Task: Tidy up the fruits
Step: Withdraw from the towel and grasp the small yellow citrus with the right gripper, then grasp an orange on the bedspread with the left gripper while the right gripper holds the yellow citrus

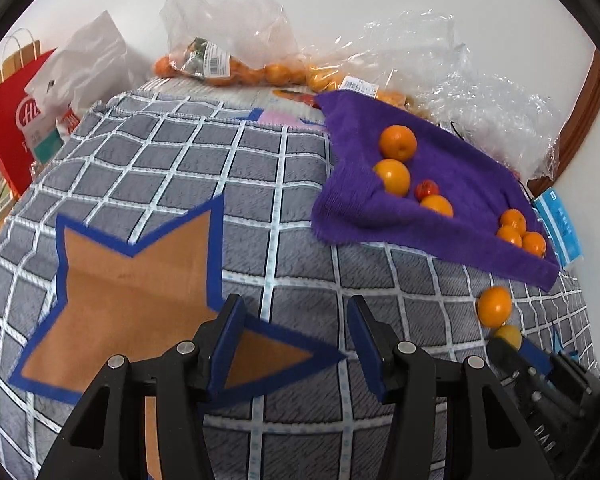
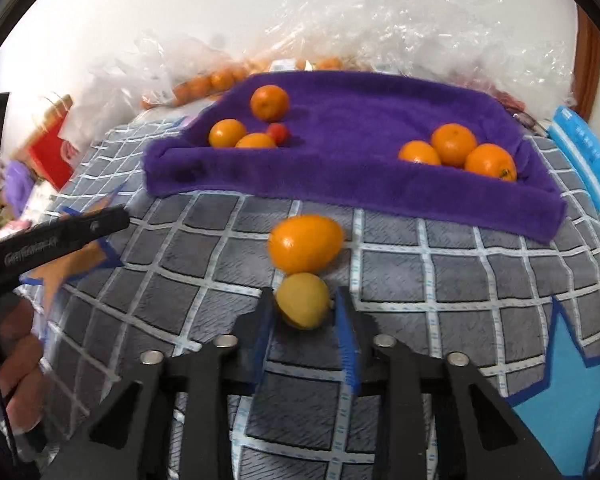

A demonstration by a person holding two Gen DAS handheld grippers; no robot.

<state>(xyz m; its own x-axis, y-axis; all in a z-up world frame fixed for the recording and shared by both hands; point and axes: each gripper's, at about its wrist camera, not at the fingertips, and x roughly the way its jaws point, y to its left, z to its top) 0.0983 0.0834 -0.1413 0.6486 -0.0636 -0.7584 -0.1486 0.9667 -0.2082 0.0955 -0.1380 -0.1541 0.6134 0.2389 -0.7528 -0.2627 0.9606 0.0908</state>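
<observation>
Bright, even light; soft shadows; strong fisheye bending, dark corners; right view blurred, probably motion.

red paper bag far left | white plastic bag beside it | brown wooden frame right

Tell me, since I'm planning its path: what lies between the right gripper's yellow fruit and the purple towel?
One orange, touching the yellow fruit held by the right gripper; beyond it bare checked cloth up to the purple towel, in the right wrist view.
</observation>
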